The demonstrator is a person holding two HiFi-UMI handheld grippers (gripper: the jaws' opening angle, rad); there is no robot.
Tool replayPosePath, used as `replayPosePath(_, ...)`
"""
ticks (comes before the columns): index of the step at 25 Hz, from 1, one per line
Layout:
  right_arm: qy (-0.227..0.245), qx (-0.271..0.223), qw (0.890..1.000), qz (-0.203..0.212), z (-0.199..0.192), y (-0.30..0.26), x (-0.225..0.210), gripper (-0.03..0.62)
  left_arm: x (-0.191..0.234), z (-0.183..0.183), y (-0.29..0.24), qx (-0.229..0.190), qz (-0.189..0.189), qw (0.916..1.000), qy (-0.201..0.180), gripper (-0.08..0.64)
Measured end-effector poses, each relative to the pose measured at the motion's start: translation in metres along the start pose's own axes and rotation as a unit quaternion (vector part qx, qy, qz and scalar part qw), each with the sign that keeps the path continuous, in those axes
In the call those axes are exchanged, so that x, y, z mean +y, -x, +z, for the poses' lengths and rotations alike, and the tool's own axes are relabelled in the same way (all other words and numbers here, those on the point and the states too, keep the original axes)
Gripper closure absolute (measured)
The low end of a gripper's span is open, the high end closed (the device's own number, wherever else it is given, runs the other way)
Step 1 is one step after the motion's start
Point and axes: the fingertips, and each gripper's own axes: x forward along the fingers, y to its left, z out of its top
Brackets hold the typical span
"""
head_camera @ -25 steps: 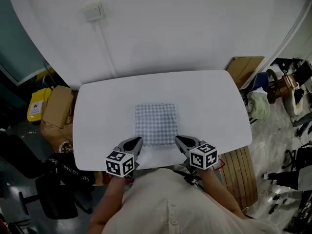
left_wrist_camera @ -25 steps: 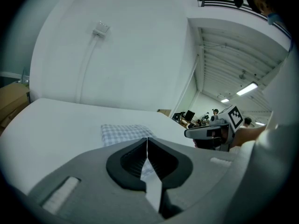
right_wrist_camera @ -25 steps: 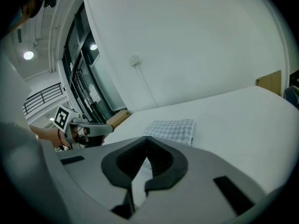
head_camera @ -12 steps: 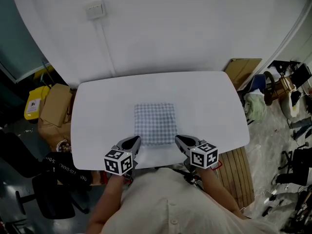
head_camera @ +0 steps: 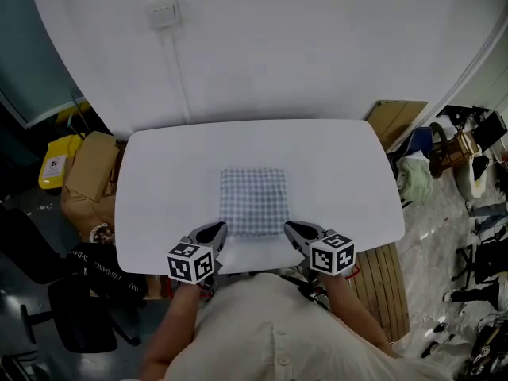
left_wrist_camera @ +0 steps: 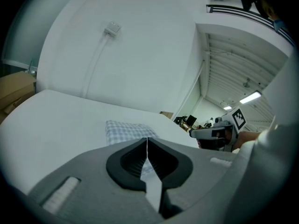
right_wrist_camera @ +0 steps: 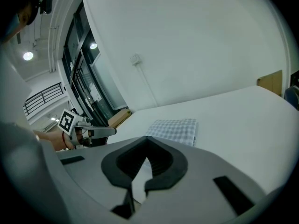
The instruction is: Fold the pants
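Pants [head_camera: 252, 202], folded into a small checked square, lie with their near corners just beside the two gripper tips. The left gripper [head_camera: 216, 230] and right gripper [head_camera: 290, 228] flank that near edge, each with its jaws pressed together on nothing. Farther off, the fabric reaches the middle of the white tabletop [head_camera: 341, 173].

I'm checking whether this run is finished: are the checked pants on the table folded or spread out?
Folded. The checked pants lie as one compact square on the white table, with no legs or waistband spread out.
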Motion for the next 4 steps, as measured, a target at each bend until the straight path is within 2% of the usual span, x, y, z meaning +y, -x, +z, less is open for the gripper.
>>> replayPosePath(4,0.001,0.005,1.000,0.004,-0.0036,-0.0001,0.0042,0.575,0.0014,-0.0027,0.0034,0.000,0.003,1.0000,0.005,0.546)
